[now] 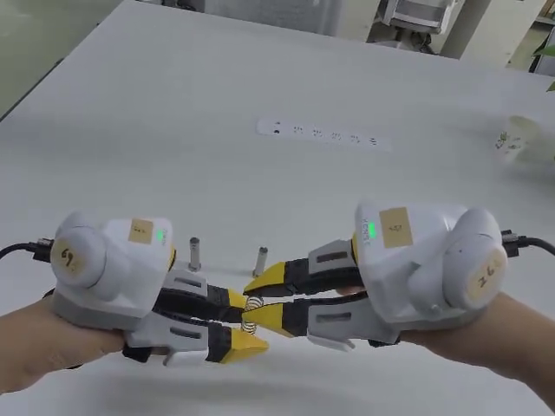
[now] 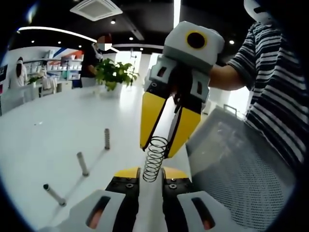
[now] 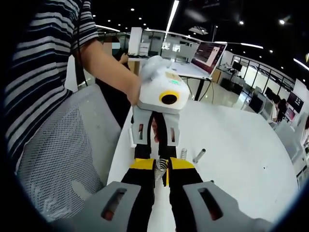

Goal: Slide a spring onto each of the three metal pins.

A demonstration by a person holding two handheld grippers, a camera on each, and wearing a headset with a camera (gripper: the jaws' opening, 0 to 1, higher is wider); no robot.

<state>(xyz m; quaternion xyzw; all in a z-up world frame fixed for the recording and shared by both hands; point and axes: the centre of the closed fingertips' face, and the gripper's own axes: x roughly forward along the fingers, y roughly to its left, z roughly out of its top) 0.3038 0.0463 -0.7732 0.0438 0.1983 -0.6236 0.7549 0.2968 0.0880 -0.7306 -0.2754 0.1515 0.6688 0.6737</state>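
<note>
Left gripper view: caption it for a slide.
One spring pinched between left tool and right tool, three metal pins standing on the white table.

I work in an open-plan office, part showroom by its look. My bench is a long white table with a power strip on it, and a mesh-backed office chair stands beside it. A black ceiling carries spotlights, a light strip and an air-conditioning cassette. Around me are a potted plant, a monitor and glass partitions.
</note>
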